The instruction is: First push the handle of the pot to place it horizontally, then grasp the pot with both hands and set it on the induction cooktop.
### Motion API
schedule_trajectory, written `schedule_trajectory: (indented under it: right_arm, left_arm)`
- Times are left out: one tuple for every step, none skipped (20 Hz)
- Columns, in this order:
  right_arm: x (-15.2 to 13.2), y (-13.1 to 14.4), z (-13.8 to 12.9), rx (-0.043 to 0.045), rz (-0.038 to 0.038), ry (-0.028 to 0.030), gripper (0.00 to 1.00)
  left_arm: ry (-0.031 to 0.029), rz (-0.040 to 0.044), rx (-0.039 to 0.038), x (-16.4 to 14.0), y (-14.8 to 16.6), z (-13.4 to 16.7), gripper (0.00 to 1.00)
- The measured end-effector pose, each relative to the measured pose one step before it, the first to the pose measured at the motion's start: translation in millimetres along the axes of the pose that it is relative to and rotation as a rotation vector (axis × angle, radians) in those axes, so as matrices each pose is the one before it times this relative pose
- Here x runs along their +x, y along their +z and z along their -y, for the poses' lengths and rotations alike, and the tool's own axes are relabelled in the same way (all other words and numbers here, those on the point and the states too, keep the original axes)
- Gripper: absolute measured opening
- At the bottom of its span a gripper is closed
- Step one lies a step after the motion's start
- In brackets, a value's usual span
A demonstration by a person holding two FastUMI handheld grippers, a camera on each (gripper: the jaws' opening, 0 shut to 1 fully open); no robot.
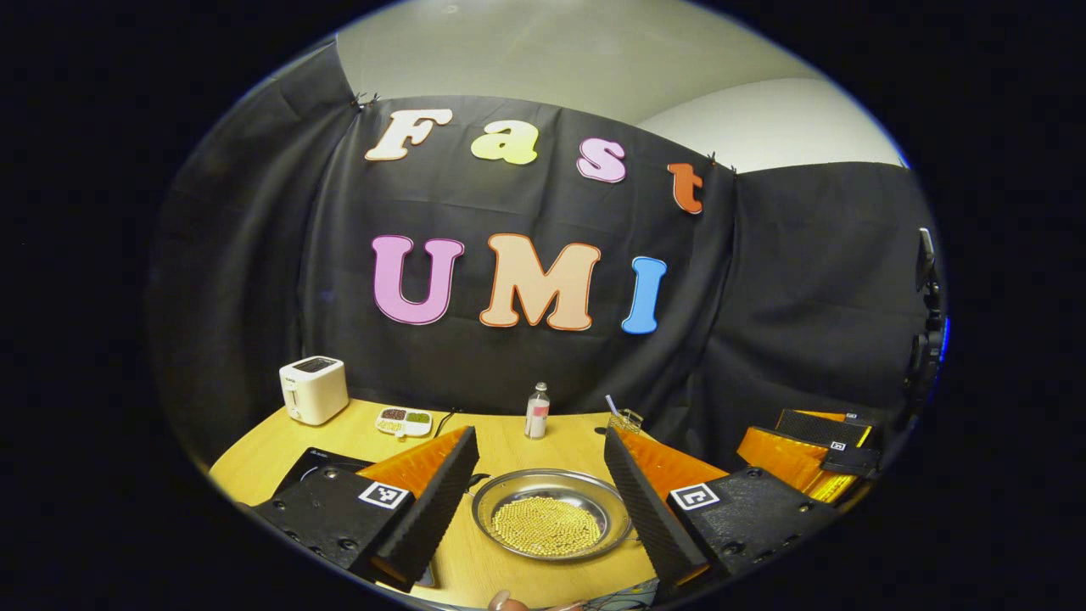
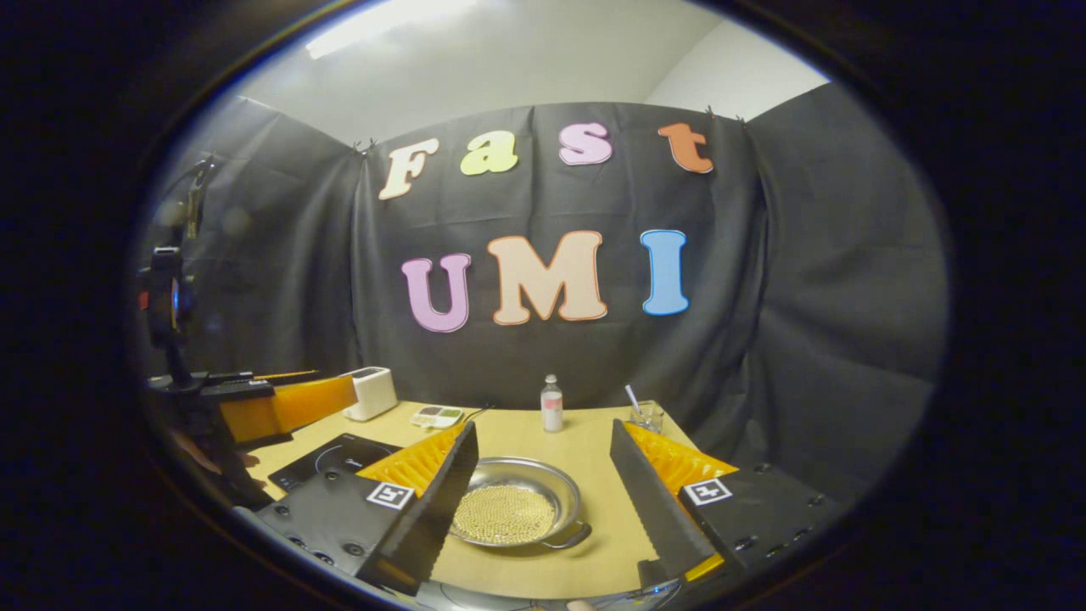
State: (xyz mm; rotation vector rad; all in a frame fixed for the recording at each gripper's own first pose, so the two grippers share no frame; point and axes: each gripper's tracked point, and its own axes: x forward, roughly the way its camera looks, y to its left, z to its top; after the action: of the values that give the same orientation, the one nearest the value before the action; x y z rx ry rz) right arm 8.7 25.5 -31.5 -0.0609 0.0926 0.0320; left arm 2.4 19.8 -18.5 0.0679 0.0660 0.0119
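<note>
Both claws, left (image 1: 534, 509) and right (image 2: 534, 501), hang released above the surface (image 2: 594, 441), pot (image 2: 509, 509) between their fingers, cooktop (image 2: 339, 458) at left, so nudge the near-right handle (image 2: 570, 536) sideways gently with one fingertip.

Light: dim booth, bright ceiling strip in right gripper view
Glare: sheen on pot (image 1: 551, 512) rim
Focus: left gripper view sharp, right gripper view softer
Edges: strong fisheye bending, darkening toward rim
</note>
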Motion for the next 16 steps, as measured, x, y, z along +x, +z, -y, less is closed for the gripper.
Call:
schedule_trajectory:
  right_arm:
    - [0.04, -0.33, -0.58, 0.00337, -0.00127, 0.00298, 0.94]
    - [0.27, -1.13, 0.54, 0.00215, -0.00283, -0.00009, 0.94]
    - [-0.06, -0.24, 0.72, -0.00147, -0.00373, -0.00190, 0.94]
    - [-1.23, -1.86, 0.99, -0.00238, -0.00499, -0.00415, 0.94]
    - [0.47, 0.35, 1.84, -0.00228, -0.00101, -0.00651, 0.82]
    - [1.05, -0.60, 1.37, -0.00212, -0.00155, -0.00662, 0.71]
    - [-0.46, -1.31, -0.60, 0.00417, -0.00494, 0.00286, 0.60]
    - [-1.07, -3.00, 1.90, 0.00203, -0.00815, -0.00793, 0.60]
    - [-1.44, 1.92, -1.64, 0.00220, -0.00172, 0.00512, 0.60]
    - [-0.13, -0.60, 0.33, -0.00116, -0.00581, -0.00148, 0.54]
    - [1.58, -0.90, 0.22, -0.00518, -0.00135, -0.00212, 0.48]
    - [-0.31, -1.35, -1.55, -0.00325, -0.00487, 0.00105, 0.41]
    - [-0.05, -0.63, -1.50, -0.00432, -0.00376, -0.00012, 0.41]
    - [0.52, -3.29, -0.59, -0.00526, -0.00806, 0.00015, 0.41]
    - [0.21, -0.90, -0.76, -0.00629, -0.00745, 0.00076, 0.41]
    - [-1.82, -1.03, 1.25, -0.00772, 0.00270, -0.01497, 0.41]
  left_arm:
    - [-0.00115, -0.00246, 0.00054, 0.60, -1.01, 0.62, 0.96]
    - [0.00015, -0.00076, 0.00062, -0.68, 0.05, 0.09, 0.96]
    - [0.00040, -0.00067, 0.00028, 1.27, -0.92, -0.10, 0.96]
    - [-0.00018, 0.00134, -0.00117, 0.33, 0.63, 0.15, 0.96]
    - [0.00013, 0.00026, -0.00109, -0.93, 0.18, 0.42, 0.96]
    - [0.00136, 0.00052, -0.00051, -0.25, 0.57, -0.68, 0.96]
    - [0.00176, 0.00017, -0.00092, 0.24, -0.28, -0.54, 0.96]
    - [0.00152, -0.00012, -0.00189, -0.05, 0.57, -1.01, 0.96]
    - [0.00042, 0.00155, -0.00234, 0.53, -0.29, -0.54, 0.96]
    - [0.00023, 0.00058, -0.00141, -0.18, 0.50, -0.50, 0.96]
    - [0.00122, 0.00117, 0.00013, -0.27, -0.03, -0.83, 0.96]
    - [-0.00063, 0.00079, 0.00169, -0.13, 0.85, 0.02, 0.96]
    - [0.00017, -0.00094, 0.00177, 0.28, -0.57, -0.63, 0.96]
    - [-0.00106, 0.00011, -0.00041, 1.11, 0.28, -0.47, 0.96]
    - [-0.00146, -0.00114, -0.00172, 0.30, -0.70, 0.48, 0.96]
    - [-0.00002, -0.00035, -0.00147, -0.02, 0.02, 0.08, 0.96]
